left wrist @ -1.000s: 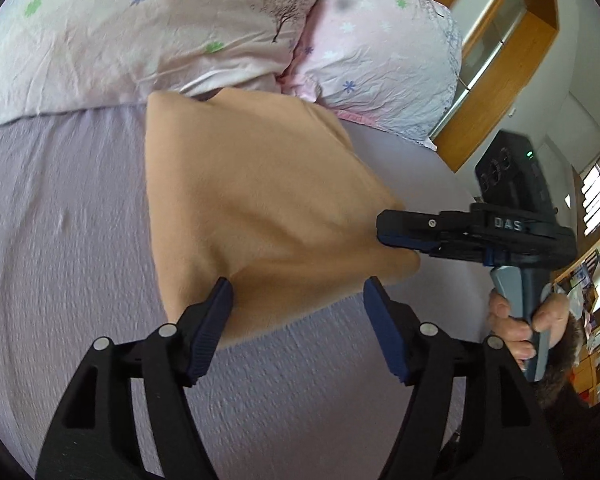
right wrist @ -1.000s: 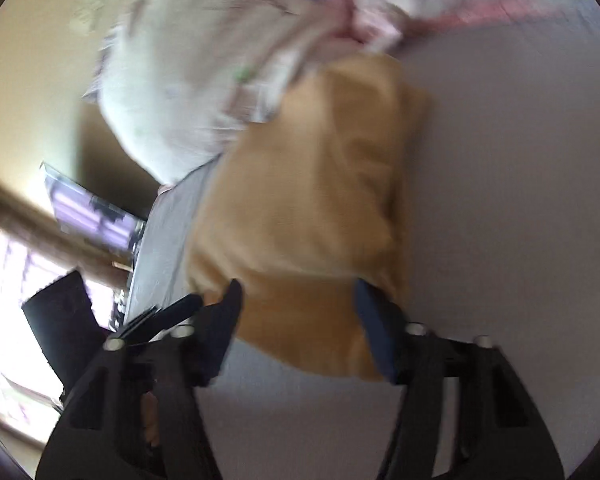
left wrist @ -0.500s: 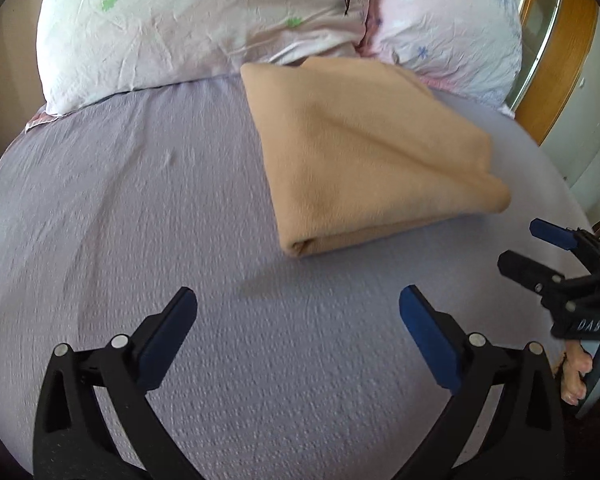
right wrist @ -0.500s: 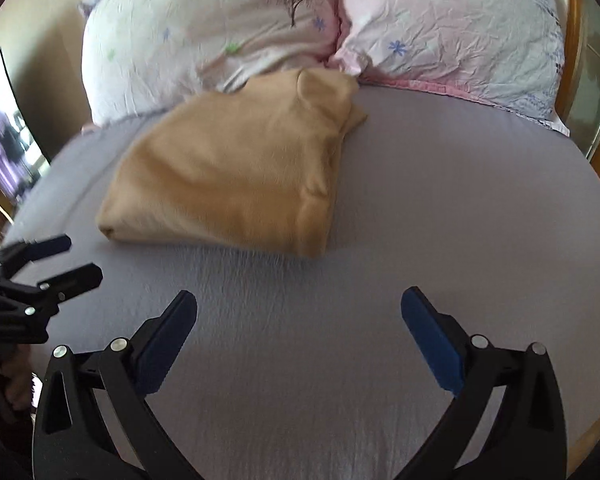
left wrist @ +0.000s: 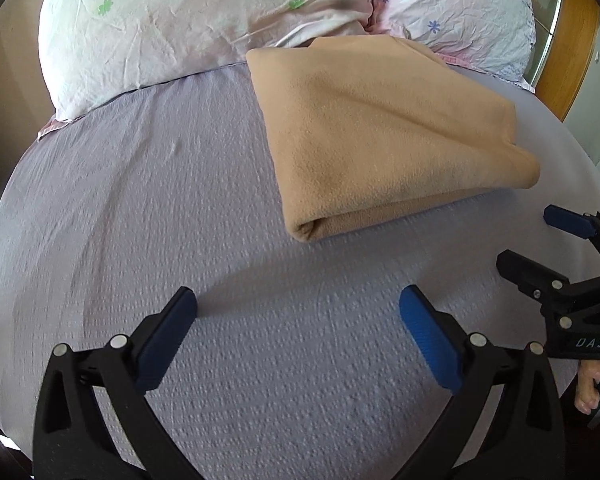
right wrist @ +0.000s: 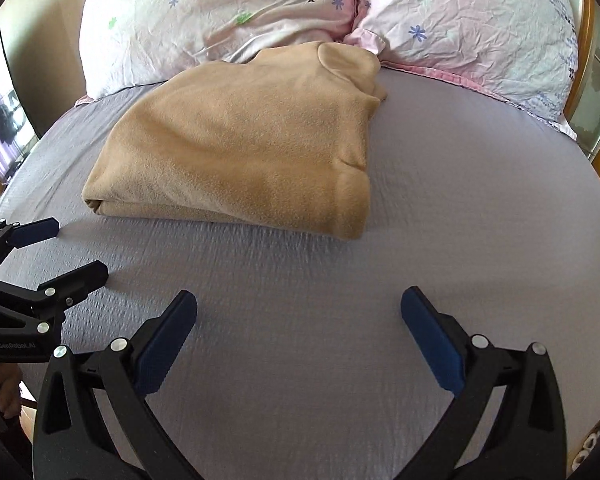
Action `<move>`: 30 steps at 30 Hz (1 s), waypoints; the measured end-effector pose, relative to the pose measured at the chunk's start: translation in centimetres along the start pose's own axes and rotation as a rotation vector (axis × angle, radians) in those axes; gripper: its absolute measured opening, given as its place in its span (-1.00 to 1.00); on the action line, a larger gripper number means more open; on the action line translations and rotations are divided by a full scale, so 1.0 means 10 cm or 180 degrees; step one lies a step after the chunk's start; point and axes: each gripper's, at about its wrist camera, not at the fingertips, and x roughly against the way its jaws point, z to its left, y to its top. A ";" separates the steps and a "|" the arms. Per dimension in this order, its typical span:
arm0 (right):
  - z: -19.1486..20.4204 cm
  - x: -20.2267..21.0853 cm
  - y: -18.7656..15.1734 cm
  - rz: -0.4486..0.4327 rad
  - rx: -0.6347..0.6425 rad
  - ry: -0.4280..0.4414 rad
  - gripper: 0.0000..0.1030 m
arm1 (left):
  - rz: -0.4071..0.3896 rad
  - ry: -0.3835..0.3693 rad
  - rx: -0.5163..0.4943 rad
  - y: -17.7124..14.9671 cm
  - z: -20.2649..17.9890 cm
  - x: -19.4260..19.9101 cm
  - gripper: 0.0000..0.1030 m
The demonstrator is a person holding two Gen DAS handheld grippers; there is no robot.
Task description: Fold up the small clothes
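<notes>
So here's where we're at: the tan fleece top (left wrist: pixel 380 136) is lying folded into a chunky rectangle on the bed (left wrist: pixel 140 208), up near the head end, with its far edge tucked against the two flowery pillows (left wrist: pixel 204 20). In the right wrist view the same fleece top (right wrist: pixel 240 152) sits left of centre, one rolled corner pointing down toward the camera side.

Our left gripper (left wrist: pixel 298 332) has its jaws spread wide with nothing between them but the lilac sheet. The fleece sits ahead of them and off to the right, well apart from both blue pads (left wrist: pixel 428 340). No contact at all.

Same deal with our right gripper (right wrist: pixel 298 332): jaws wide apart, holding nothing, hovering over bare sheet with the folded piece ahead and a bit left.

Each camera catches the other tool too. In the left view the right one pokes in at the right edge, jaws parted, near the fleece's near right corner but clear of it. In the right view the left one comes in at the left edge, just below the folded corner, also not touching.
</notes>
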 end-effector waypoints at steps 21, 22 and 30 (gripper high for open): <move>0.01 -0.02 0.01 0.0058 -0.0039 -0.0063 0.97 | -0.0007 0.0002 0.0006 0.00 0.01 0.00 0.97; 0.01 -0.02 0.01 0.0057 -0.0038 -0.0063 0.97 | -0.0007 0.0002 0.0005 0.01 0.01 0.00 0.97; 0.02 -0.02 0.01 0.0057 -0.0044 -0.0067 0.97 | -0.0007 0.0002 0.0004 0.00 0.00 0.00 0.97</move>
